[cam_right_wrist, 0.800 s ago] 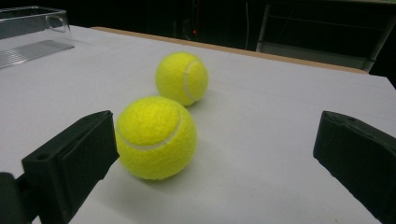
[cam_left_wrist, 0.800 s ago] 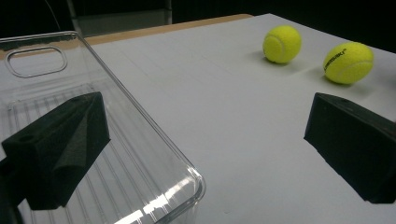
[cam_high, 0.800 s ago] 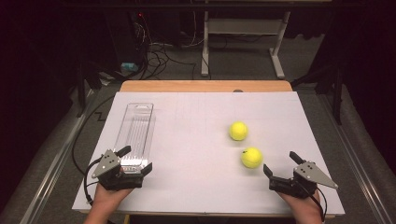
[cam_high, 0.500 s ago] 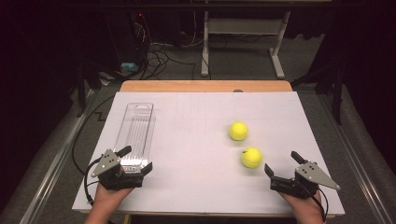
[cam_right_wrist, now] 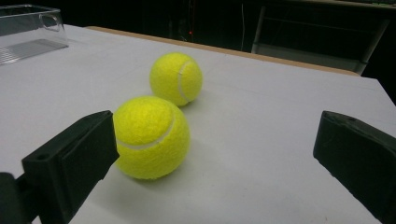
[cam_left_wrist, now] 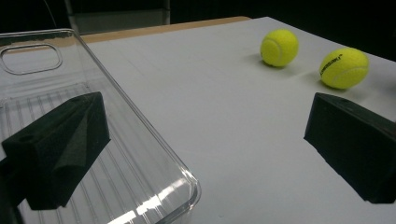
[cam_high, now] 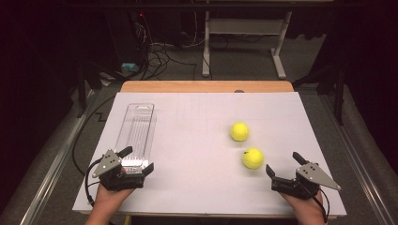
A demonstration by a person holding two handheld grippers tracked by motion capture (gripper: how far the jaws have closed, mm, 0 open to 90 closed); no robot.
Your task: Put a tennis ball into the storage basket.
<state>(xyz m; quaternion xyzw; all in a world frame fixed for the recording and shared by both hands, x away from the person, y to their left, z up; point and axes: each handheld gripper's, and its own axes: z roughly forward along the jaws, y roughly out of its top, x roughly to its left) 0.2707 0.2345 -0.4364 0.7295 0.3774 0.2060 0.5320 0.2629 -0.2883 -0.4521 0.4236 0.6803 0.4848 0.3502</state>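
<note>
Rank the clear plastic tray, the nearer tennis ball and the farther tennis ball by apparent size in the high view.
1. Clear plastic tray, by far the largest.
2. Nearer tennis ball and farther tennis ball: they look about alike; the nearer one seems slightly bigger, likely only from closeness to the camera.

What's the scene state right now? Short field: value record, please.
surface: white table
near ball: yellow tennis ball, just ahead of the right gripper, not gripped
far ball: second tennis ball, apart from the first
container: clear plastic tray, lying flat on the table's left side, nothing inside
left gripper: open, at the tray's near end
right gripper: open, fingers astride the line to the near ball
</note>
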